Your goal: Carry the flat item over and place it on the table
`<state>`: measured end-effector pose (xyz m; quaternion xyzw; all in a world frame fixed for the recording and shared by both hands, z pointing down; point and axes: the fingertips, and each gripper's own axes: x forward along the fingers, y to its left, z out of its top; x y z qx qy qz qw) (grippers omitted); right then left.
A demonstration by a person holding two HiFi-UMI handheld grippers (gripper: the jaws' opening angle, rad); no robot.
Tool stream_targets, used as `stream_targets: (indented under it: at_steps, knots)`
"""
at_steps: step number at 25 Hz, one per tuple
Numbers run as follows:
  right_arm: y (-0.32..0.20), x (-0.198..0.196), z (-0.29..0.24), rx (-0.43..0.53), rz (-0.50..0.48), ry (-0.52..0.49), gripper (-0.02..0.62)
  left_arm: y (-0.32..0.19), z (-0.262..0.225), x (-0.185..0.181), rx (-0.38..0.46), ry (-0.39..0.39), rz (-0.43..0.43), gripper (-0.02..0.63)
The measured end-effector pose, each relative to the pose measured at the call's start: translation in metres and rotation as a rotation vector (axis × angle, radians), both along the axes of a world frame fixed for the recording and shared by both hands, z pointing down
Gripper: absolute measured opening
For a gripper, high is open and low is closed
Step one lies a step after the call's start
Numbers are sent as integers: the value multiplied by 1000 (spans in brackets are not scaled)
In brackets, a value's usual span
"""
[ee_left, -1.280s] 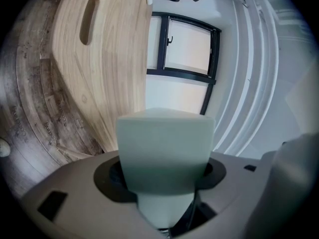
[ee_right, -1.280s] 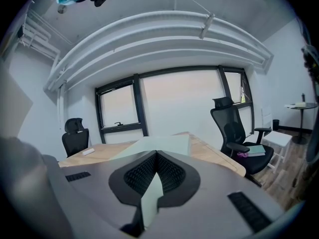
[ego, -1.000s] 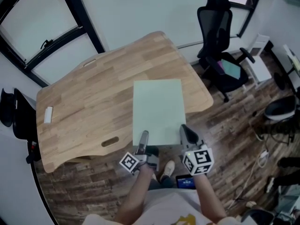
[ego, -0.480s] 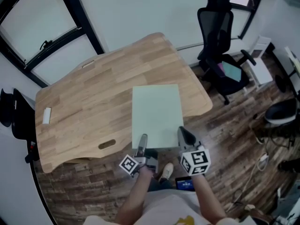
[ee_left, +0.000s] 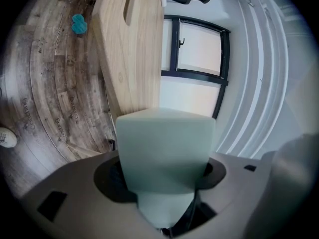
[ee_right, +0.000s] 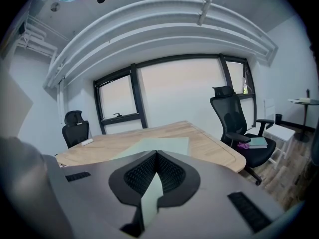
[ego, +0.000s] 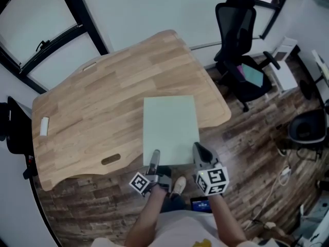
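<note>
Now, with the left tongs (ego: pixel 154 157) and right tongs (ego: pixel 199 150) both clenched on its near edge, the flat green sheet (ego: pixel 170 129) sits over the desk (ego: pixel 97 102)'s near side, where an uneven release could probably tip it floorward.

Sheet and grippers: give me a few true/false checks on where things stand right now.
1. The left gripper and right gripper both grip the sheet. True.
2. The sheet lies on the floor. False: it is held over the table.
3. A black chair stands right of the table. True.
4. A mug stands on the table. False: no mug; a small white item lies near its left end.
</note>
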<state>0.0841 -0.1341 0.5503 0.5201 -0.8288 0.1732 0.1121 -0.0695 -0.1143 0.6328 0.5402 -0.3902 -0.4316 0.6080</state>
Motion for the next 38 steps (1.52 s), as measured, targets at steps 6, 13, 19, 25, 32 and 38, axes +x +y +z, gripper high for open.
stream_targets:
  at_steps: [6,13,19,25,32,38]
  knots:
    - [0,5,8,-27,-7,4,-2,0,9,5,-21,-2,-6,284]
    - [-2,5,13,-33,-16,-2,-2,-5,16,7,-39,16,-42,284]
    - [-2,9,18,-40,-19,2,-2,-12,21,11,-33,14,-64,284]
    - [-2,16,25,-60,-16,10,-2,-21,30,11,-32,0,-97,284]
    - [-3,18,28,-73,-11,6,-2,-24,37,7,-40,-10,-112,285]
    - [-2,10,30,-76,-30,-3,-2,-26,40,7,-39,-27,-128,287]
